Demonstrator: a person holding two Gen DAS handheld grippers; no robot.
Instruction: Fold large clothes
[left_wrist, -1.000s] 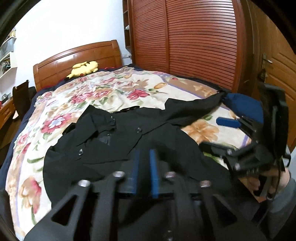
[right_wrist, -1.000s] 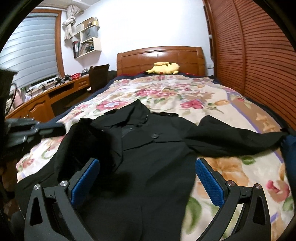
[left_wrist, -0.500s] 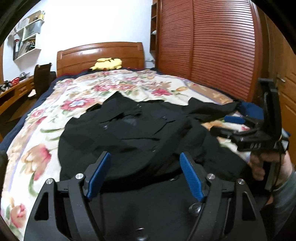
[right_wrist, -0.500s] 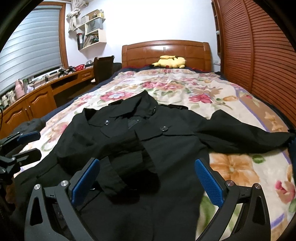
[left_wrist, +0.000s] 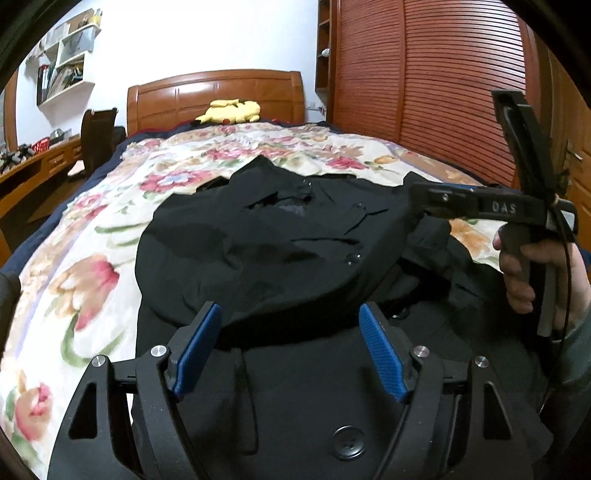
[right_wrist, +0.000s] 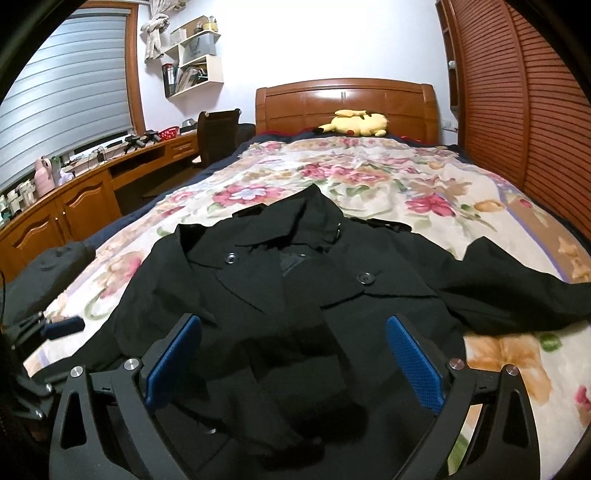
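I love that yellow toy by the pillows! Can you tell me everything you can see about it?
The yellow plush toy looks soft and fuzzy, with a rounded body lying on its side rather than sitting up. It has long ears with dark tips and a small red patch on its face. It rests at the head of the bed, on dark bedding just in front of the wooden headboard. Nothing else touches it; the black coat lies far nearer the cameras.
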